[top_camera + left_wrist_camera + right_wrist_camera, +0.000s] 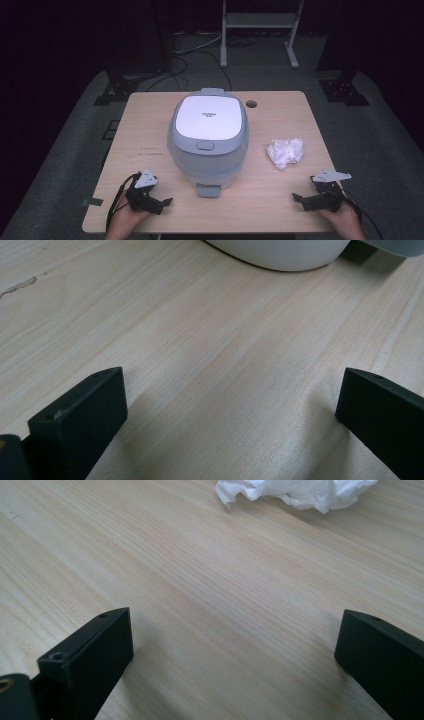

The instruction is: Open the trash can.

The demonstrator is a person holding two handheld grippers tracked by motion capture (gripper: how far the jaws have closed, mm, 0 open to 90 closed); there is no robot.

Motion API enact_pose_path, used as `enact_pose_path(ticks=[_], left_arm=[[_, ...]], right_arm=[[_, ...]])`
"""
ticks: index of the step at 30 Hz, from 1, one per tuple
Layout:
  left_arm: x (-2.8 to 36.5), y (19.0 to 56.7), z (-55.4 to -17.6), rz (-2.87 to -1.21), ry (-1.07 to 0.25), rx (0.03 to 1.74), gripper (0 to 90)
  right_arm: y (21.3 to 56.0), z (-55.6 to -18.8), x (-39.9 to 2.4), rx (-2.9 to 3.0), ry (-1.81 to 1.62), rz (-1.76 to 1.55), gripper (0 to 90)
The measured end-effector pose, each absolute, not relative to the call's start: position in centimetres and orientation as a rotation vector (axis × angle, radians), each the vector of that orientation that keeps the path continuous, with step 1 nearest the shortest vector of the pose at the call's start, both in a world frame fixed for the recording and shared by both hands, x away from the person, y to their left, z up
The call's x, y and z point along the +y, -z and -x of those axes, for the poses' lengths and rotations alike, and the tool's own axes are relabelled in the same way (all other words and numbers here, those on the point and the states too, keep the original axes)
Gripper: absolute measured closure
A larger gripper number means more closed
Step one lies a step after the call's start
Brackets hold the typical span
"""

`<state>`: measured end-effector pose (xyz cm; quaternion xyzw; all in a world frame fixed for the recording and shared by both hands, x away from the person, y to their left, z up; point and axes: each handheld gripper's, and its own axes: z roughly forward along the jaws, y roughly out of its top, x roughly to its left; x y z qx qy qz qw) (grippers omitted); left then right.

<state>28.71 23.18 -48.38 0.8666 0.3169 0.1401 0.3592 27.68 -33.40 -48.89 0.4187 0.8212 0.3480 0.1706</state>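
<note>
One rice cooker point(208, 140), one crumpled tissue point(285, 152), one wooden table point(150, 125), two claws, left claw point(165, 204), right claw point(299, 200)

Centre: a closed rice cooker point(209, 140) stands mid-surface point(150, 125), blocking the straight path between the two sides.
Left side: bare wood from the left claw point(167, 202) up to the far edge.
Right side: a crumpled tissue point(285, 152) lies ahead of the right claw point(297, 198), apart from the cooker, with a lane between them.
Near edge: a bare strip between the claws, under the cooker's front tab point(208, 190).
</note>
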Motion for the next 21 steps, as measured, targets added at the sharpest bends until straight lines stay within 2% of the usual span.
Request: enact_pose_path(ticks=[20,21], left_arm=[[23.19,48.37,-28.63,-2.231,-0.363,0.82,0.0],[23.19,48.38,-28.62,-2.23,-0.363,0.82,0.0]], right_arm=[[48.87,-27.52,-33.23,2.339,-0.992,-1.182,1.4],[48.83,-27.34,-33.24,2.337,-1.007,-1.166,7.0]])
